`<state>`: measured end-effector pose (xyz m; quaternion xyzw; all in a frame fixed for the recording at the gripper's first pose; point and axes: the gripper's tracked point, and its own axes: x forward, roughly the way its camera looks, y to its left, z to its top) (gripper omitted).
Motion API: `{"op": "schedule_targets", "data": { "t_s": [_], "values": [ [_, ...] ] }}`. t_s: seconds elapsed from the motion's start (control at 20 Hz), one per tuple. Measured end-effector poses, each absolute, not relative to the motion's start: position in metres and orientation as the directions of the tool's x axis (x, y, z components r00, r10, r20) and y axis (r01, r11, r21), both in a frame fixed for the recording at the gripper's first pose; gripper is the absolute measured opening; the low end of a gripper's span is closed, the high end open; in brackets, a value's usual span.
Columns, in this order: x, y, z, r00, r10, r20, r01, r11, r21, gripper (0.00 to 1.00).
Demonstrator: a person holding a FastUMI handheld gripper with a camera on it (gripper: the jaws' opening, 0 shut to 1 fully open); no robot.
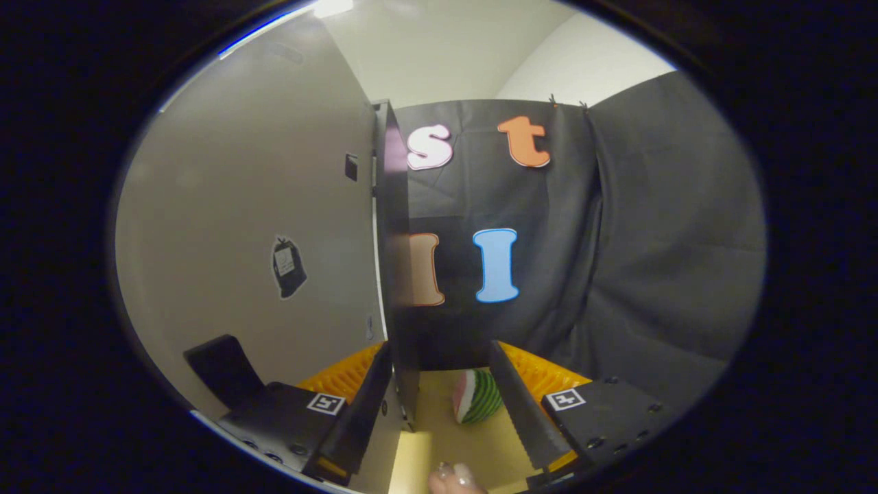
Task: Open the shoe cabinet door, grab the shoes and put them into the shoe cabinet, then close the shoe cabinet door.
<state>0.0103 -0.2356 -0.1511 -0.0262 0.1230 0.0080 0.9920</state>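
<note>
The tool [439, 405] stands released, its two fingers spread wide apart and pressing on nothing. The shoe cabinet door [260, 233] hangs open, swung out to the tool's left; its thin edge runs down between the fingers, close to the left one. A dark handle [223, 367] sits low on the door's pale face, with a small black sticker [288, 267] above it. A toy watermelon slice [477, 396] rests on the counter [480, 446] just ahead, beside the right finger. An orange ridged mat [542, 377] lies beyond the fingers. A fingertip [456, 477] shows beneath the tool.
</note>
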Motion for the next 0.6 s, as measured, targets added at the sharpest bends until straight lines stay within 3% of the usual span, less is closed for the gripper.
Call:
{"op": "schedule_targets", "data": {
  "t_s": [0.6],
  "values": [
    [-0.005, -0.101, -0.161, 0.968, 0.078, -0.239, -0.077, 0.997, 0.014, 0.91]
  ]
}}
